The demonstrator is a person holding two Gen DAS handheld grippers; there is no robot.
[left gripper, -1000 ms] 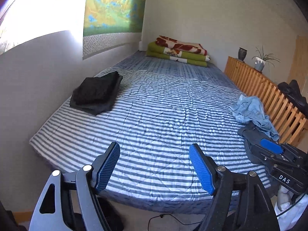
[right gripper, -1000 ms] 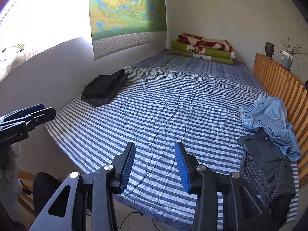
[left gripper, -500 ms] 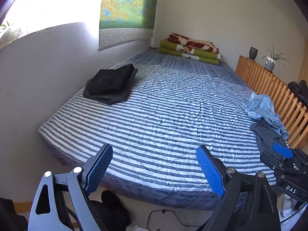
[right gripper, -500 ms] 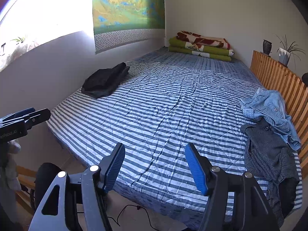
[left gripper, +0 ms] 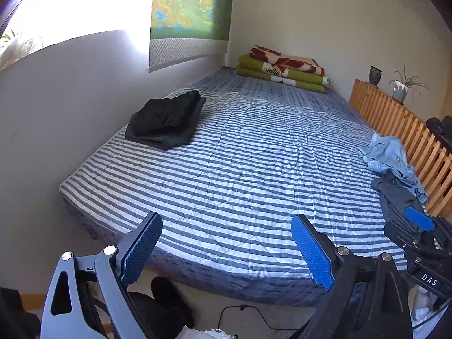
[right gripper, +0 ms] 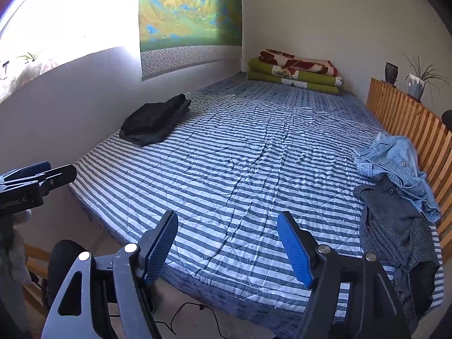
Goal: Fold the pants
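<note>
A folded stack of black pants [left gripper: 166, 120] [right gripper: 155, 121] lies at the bed's left side by the wall. At the right side, against the slatted headboard, lies a crumpled heap: a light denim garment [left gripper: 391, 155] [right gripper: 395, 163] over a dark grey one [left gripper: 399, 197] [right gripper: 395, 226]. My left gripper [left gripper: 226, 245] hangs open over the bed's near edge, holding nothing. My right gripper [right gripper: 227, 243] is open too, empty, over the near edge; it also shows at the right of the left wrist view [left gripper: 418, 226].
The blue-and-white striped bed [left gripper: 240, 169] [right gripper: 240, 169] fills the middle. Folded green and red blankets [left gripper: 282, 69] [right gripper: 296, 70] sit at the far end. A wooden slatted headboard [right gripper: 409, 118] with a vase and plant bounds the right. A cable [right gripper: 183, 313] lies on the floor below.
Both grippers have drawn back from the bed and their jaws have opened wider. The clothes on the bed have not moved.
</note>
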